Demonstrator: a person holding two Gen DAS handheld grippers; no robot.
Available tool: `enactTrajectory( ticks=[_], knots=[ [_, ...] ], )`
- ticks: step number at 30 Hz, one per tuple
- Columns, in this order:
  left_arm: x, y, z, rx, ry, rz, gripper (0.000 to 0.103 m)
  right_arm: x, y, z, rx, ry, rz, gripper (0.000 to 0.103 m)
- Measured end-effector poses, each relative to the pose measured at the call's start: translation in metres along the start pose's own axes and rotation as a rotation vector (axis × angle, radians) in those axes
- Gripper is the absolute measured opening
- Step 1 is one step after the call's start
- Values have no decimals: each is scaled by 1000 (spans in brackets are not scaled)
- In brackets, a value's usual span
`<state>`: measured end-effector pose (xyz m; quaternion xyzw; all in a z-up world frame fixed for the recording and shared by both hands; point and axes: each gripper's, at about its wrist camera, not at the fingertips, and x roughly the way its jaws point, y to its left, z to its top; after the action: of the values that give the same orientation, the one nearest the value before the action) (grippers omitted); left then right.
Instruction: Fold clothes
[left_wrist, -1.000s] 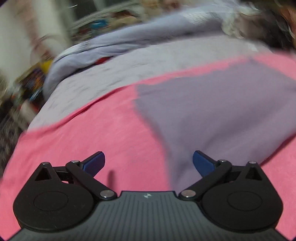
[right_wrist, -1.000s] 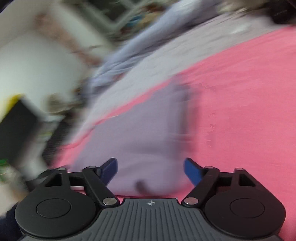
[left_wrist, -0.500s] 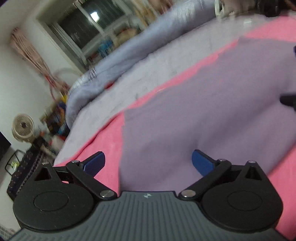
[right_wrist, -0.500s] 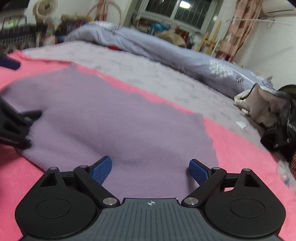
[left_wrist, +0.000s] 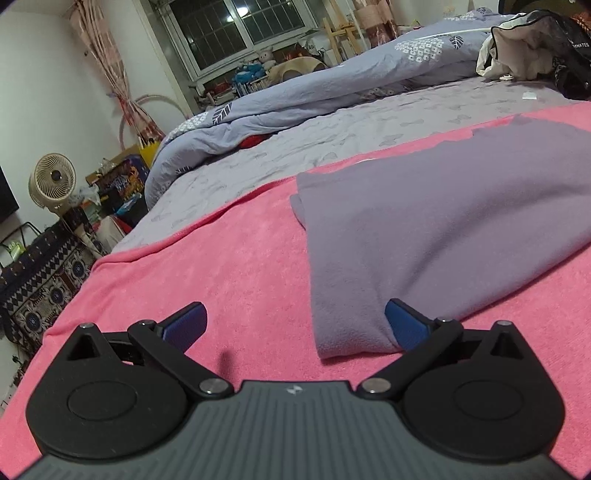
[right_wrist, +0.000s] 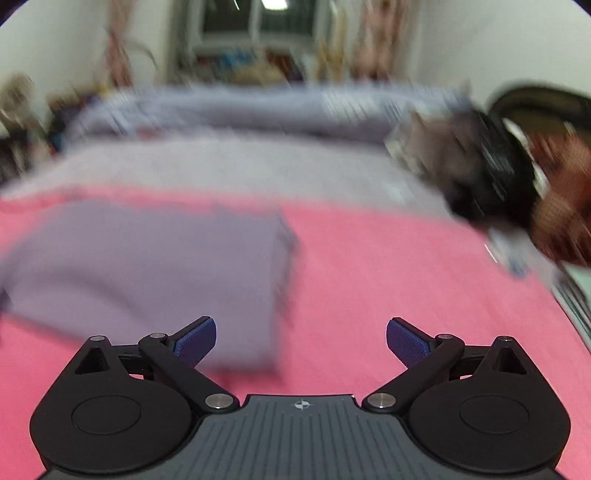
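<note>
Your right claw (right_wrist: 301, 341) has just spread wide, nothing between its pads. Left claw (left_wrist: 293, 325) released too, its right pad by the hem. Purple garment (left_wrist: 424, 221) lies doubled on the pink blanket (left_wrist: 221, 266): this fold looks laid, both claws free for the next.

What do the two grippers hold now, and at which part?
Nothing. Left gripper and right gripper are open above the purple garment.

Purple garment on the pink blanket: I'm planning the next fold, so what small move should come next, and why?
Probably bring the left gripper onto the purple garment at its near corner and close. Both the left gripper and the right gripper are open and empty, and that corner lies by the left gripper's right finger.
</note>
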<state>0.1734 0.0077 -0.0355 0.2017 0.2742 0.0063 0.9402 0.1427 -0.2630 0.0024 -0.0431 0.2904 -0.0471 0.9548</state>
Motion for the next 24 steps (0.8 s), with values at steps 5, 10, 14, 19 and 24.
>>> enactTrajectory(
  ticks=[5, 10, 14, 19, 24],
  knots=[
    [4, 11, -1, -61, 21, -50, 103, 51, 82, 17, -252, 33, -44, 100],
    [8, 21, -3, -120, 39, -96, 103, 48, 14, -20, -119, 87, -89, 103],
    [6, 18, -3, -108, 31, -83, 103, 30, -57, -42, 50, 159, -85, 102],
    [3, 13, -3, -82, 19, -58, 103, 15, -40, -26, 9, 104, -251, 100],
    [2, 13, -4, -77, 18, -55, 103, 26, 32, 6, 17, -2, 26, 100]
  ],
)
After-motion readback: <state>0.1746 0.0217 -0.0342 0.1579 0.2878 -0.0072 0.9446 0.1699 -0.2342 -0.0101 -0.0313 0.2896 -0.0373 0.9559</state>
